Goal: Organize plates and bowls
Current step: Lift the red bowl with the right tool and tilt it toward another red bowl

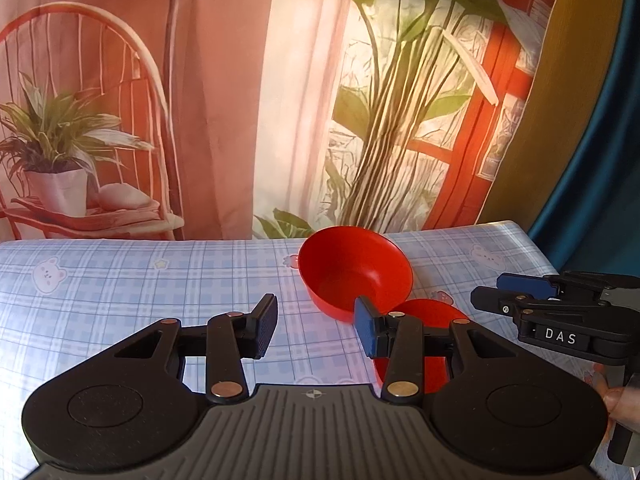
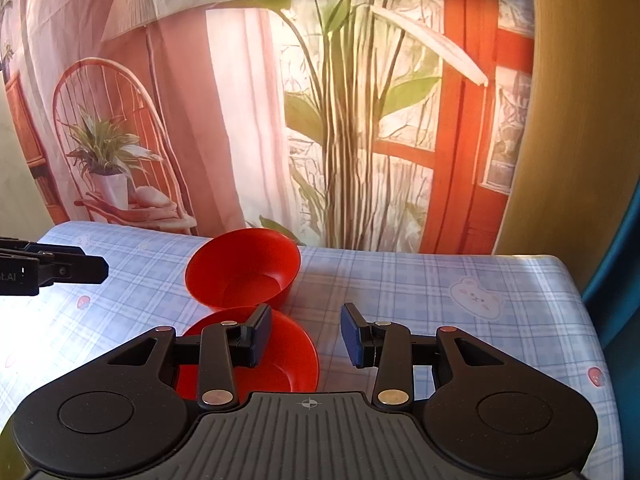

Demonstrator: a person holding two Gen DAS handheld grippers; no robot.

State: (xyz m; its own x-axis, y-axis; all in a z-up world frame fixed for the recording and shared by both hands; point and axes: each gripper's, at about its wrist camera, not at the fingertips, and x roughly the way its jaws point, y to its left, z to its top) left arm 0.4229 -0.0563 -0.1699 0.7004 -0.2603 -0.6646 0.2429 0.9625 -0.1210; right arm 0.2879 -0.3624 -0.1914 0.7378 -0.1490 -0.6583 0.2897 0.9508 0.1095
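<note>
Two red dishes sit on the checked tablecloth. A deep red bowl [image 1: 356, 270] [image 2: 244, 272] is tilted toward me. In front of it lies a shallower red bowl [image 1: 424, 344] [image 2: 288, 360], partly hidden by gripper fingers in both views. My left gripper [image 1: 316, 328] is open, with only tablecloth between its fingers; both bowls lie by its right finger. My right gripper [image 2: 307, 336] is open too and holds nothing; its left finger overlaps the shallow bowl. Each gripper shows at the edge of the other's view: the right gripper [image 1: 490, 292] and the left gripper [image 2: 96, 270].
The table [image 2: 460, 280] wears a blue plaid cloth with bear prints. Its right edge runs close to the bowls. A printed backdrop [image 1: 240, 100] of a chair, plants and a window hangs just behind the table's far edge. A hand [image 1: 616, 400] holds the right gripper.
</note>
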